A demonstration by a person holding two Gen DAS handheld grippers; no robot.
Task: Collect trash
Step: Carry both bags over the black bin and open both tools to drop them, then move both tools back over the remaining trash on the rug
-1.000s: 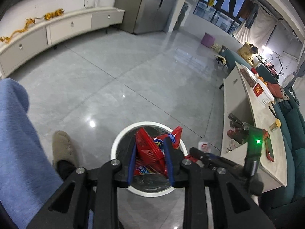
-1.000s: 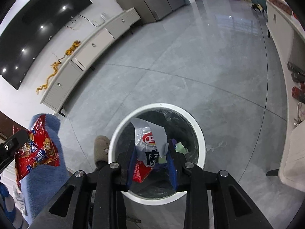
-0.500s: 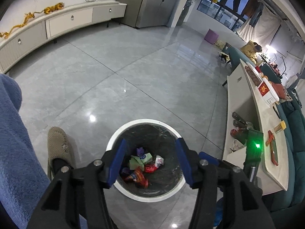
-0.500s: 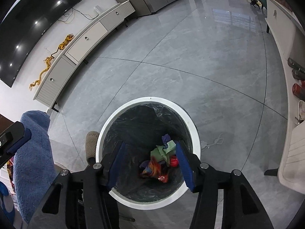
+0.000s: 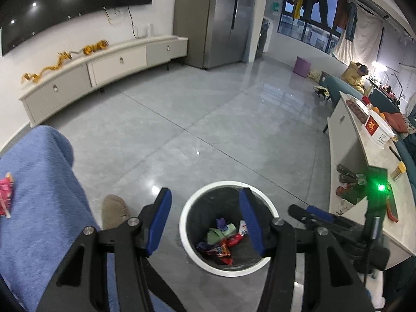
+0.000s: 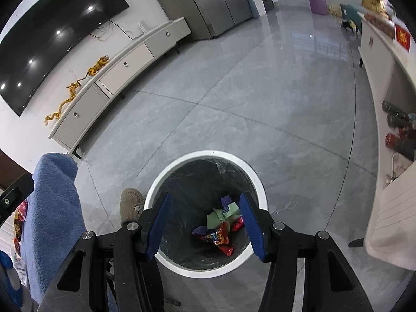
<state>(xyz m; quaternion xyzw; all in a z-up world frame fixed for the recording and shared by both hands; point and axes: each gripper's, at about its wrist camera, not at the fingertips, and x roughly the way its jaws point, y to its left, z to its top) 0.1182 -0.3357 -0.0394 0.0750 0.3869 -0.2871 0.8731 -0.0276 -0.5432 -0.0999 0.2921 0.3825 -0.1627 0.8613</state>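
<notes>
A round white trash bin [image 5: 187, 215] [image 6: 208, 154] with a black liner stands on the grey floor. Several crumpled wrappers [image 5: 221, 243] [image 6: 219, 227], red, green and purple, lie at its bottom. My left gripper [image 5: 205, 200] hangs above the bin's left side, open, with nothing between its blue pads. My right gripper [image 6: 204, 200] hovers straight over the bin's mouth, also open and empty. A red snack wrapper [image 5: 5, 195] [image 6: 18, 217] shows at the far left edge beside the person's leg.
The person's blue trouser leg [image 5: 39, 195] and a tan slipper [image 5: 114, 209] are just left of the bin. A low white table [image 5: 364, 156] with bottles on its shelf stands to the right. A long TV cabinet [image 5: 104, 65] lines the far wall.
Both grippers opened and let go of their wrappers, which now lie in the bin. Both have since lifted away from the bin, so more of the room shows.
</notes>
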